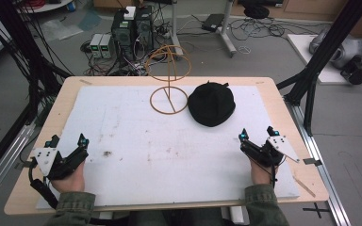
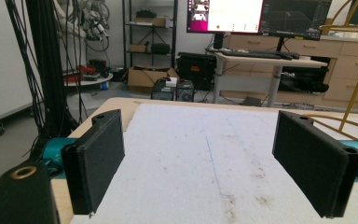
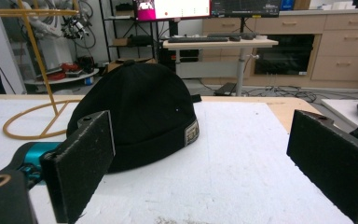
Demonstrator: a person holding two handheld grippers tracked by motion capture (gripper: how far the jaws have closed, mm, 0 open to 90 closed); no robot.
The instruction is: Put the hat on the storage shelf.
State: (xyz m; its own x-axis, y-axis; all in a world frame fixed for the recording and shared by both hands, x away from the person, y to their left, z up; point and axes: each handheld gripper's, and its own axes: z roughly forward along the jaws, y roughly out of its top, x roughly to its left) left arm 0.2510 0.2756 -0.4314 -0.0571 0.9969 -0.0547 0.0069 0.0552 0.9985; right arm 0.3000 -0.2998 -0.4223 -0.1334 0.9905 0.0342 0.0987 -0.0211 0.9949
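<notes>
A black beanie hat lies on the white foam board at the back right, with a small label on its brim. Beside it on the left stands a yellow wire hat stand with a ring base. My left gripper rests near the front left of the board, open, nothing between its jaws. My right gripper rests at the front right, open and empty, pointing at the hat from a short distance.
The board covers a wooden table. Black frame posts rise at the right and cables hang at the left. Computers and cables sit on the floor beyond. A desk with monitors stands further back.
</notes>
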